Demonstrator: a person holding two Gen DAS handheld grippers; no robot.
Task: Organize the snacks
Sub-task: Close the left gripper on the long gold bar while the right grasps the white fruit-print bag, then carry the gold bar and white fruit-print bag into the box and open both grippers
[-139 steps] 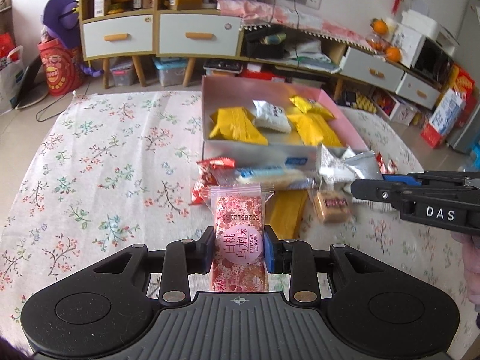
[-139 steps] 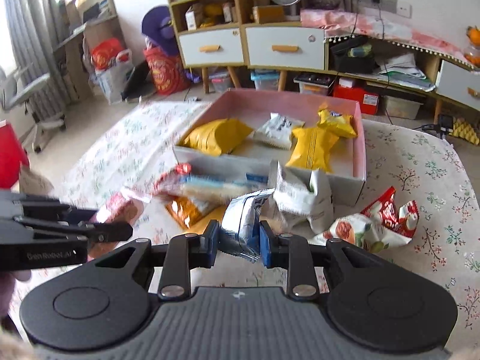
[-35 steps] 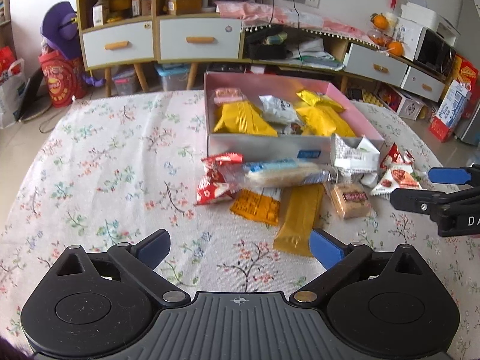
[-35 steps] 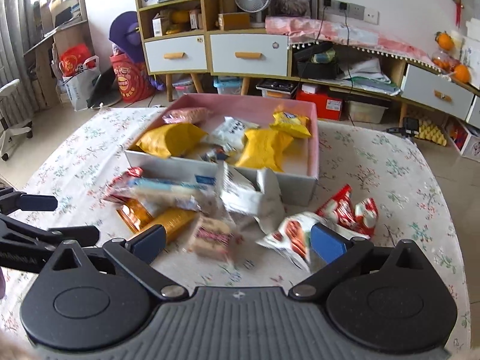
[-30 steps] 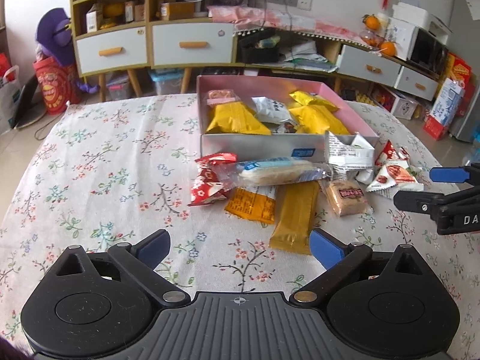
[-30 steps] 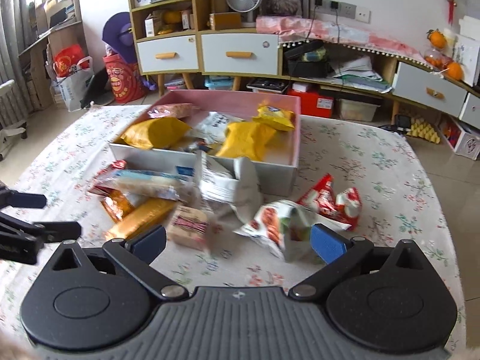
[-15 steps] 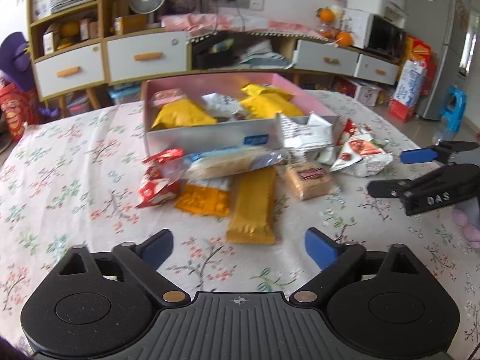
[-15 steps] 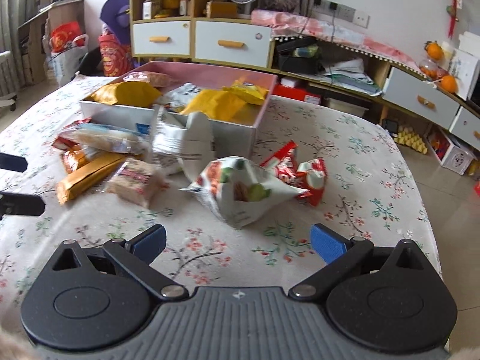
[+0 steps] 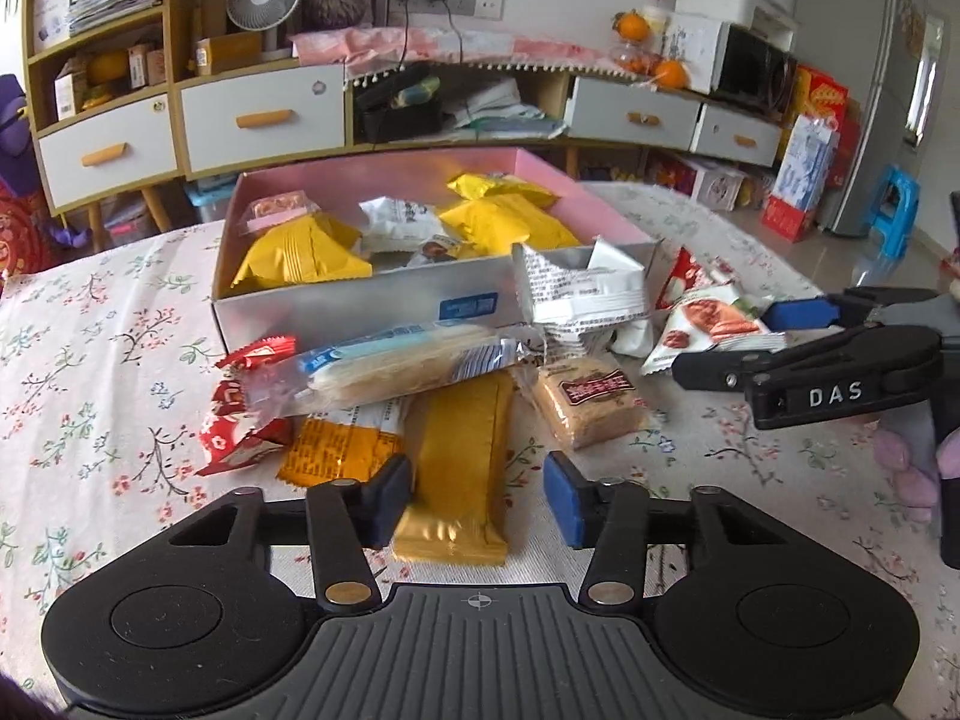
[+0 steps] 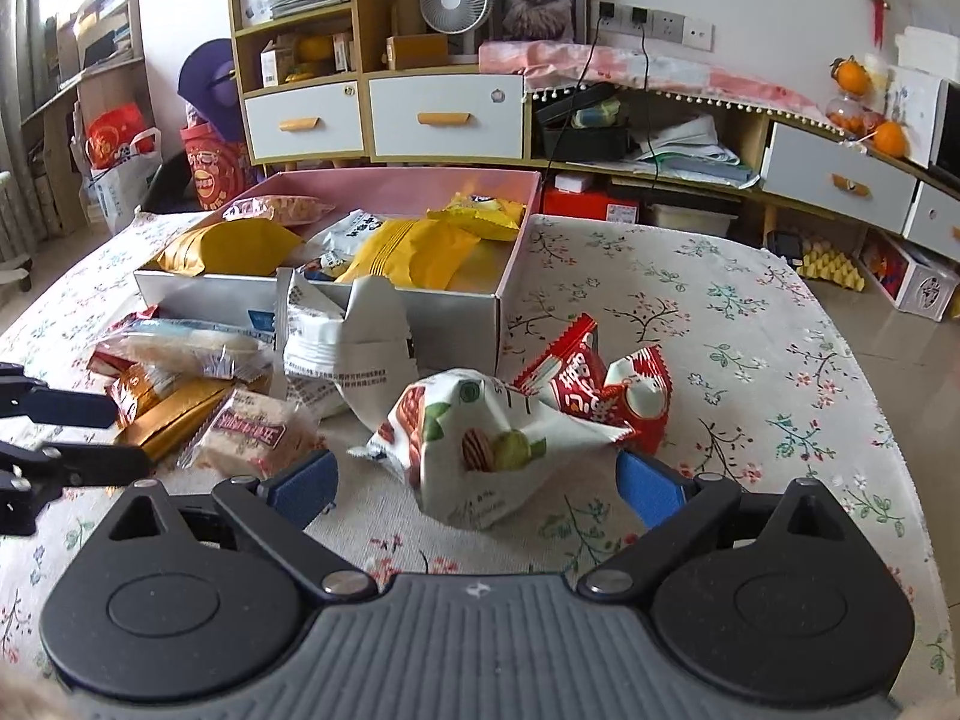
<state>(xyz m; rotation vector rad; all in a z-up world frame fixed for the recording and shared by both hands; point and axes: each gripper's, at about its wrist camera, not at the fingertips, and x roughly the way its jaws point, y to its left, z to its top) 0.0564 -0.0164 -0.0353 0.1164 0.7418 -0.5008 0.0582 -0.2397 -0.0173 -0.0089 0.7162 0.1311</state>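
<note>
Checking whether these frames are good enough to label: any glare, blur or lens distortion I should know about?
Left wrist view: sharp centre, fisheye bends the cabinets, dark corners, soft glare on the gold snack bar. Right wrist view: bright window wash top left, the oranges slightly smeared, the white nut packet crisp.

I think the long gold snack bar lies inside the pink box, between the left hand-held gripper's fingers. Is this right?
Not quite. The long gold snack bar lies on the floral tablecloth in front of the pink box, not inside it. It is between the closing left hand-held gripper fingers, as the left wrist view shows.
</note>
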